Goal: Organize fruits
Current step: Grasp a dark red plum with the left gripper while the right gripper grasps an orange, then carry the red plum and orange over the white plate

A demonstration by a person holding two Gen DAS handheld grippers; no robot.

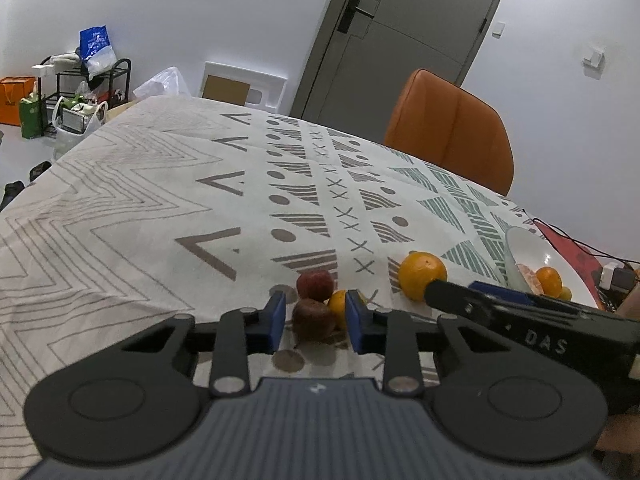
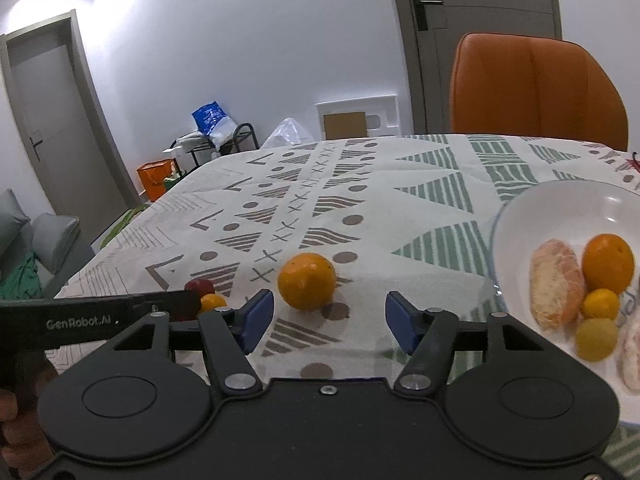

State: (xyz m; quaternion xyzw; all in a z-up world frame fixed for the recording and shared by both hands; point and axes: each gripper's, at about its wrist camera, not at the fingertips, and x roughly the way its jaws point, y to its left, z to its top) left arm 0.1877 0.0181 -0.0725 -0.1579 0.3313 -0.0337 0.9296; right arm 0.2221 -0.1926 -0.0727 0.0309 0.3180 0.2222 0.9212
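Observation:
In the left wrist view my left gripper (image 1: 316, 322) is open, its blue pads on either side of a dark brown-red fruit (image 1: 313, 319) on the tablecloth. A red fruit (image 1: 315, 284) and a small orange fruit (image 1: 338, 307) lie just behind it. A large orange (image 1: 422, 275) lies to the right. In the right wrist view my right gripper (image 2: 329, 320) is open and empty, just short of the large orange (image 2: 307, 281). A white plate (image 2: 520, 216) at the right holds an orange (image 2: 608, 263), small yellow fruits (image 2: 596, 338) and peeled segments (image 2: 556, 288).
The table wears a patterned cloth (image 1: 160, 200). An orange chair (image 1: 452, 128) stands at the far side. Cables and a red item (image 1: 572, 252) lie past the plate (image 1: 528, 248). A rack with bags (image 1: 80, 92) stands by the wall.

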